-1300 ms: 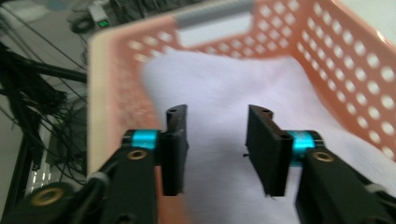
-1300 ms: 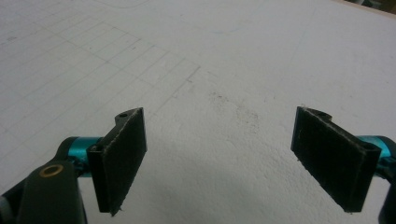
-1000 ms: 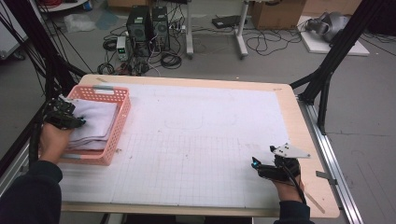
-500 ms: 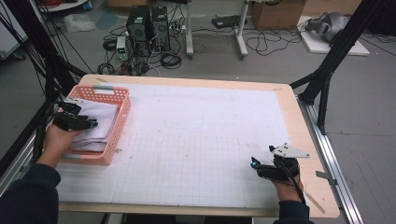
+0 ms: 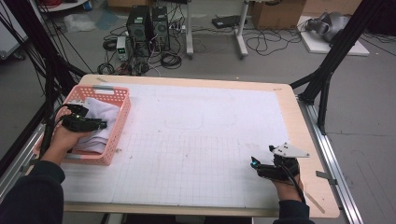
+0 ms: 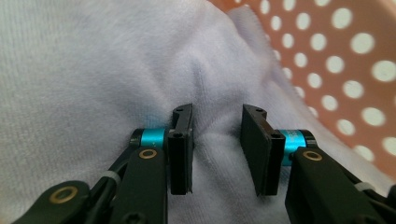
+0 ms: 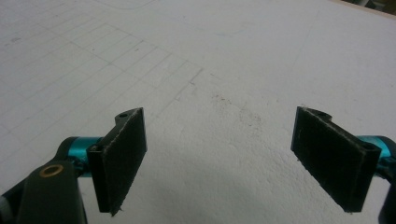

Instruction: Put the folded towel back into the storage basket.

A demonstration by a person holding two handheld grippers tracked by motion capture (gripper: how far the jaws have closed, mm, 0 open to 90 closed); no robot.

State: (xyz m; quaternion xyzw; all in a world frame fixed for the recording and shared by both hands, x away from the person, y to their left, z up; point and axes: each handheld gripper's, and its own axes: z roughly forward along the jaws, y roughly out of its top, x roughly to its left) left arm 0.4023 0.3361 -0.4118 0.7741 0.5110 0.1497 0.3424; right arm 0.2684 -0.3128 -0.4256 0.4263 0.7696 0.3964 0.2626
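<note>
Lying bunched inside the pink basket [image 5: 114, 122] at the desk's [image 5: 205, 140] far left corner, the white towel [image 5: 100, 122] is filling most of that basket. The left claw [image 5: 86, 123] is pressing down into the towel from the basket's near left side; in the left gripper view its jaws are standing partly apart, with a raised fold of the towel [image 6: 140, 70] sitting between them and touching the pads [image 6: 254, 149], though whether they are already pinching it is unclear. Well apart from the basket, near the desk's front right edge, the right claw [image 5: 259, 167] is hovering low over the gridded white mat [image 7: 210, 70], its jaws spread wide and holding nothing.
</note>
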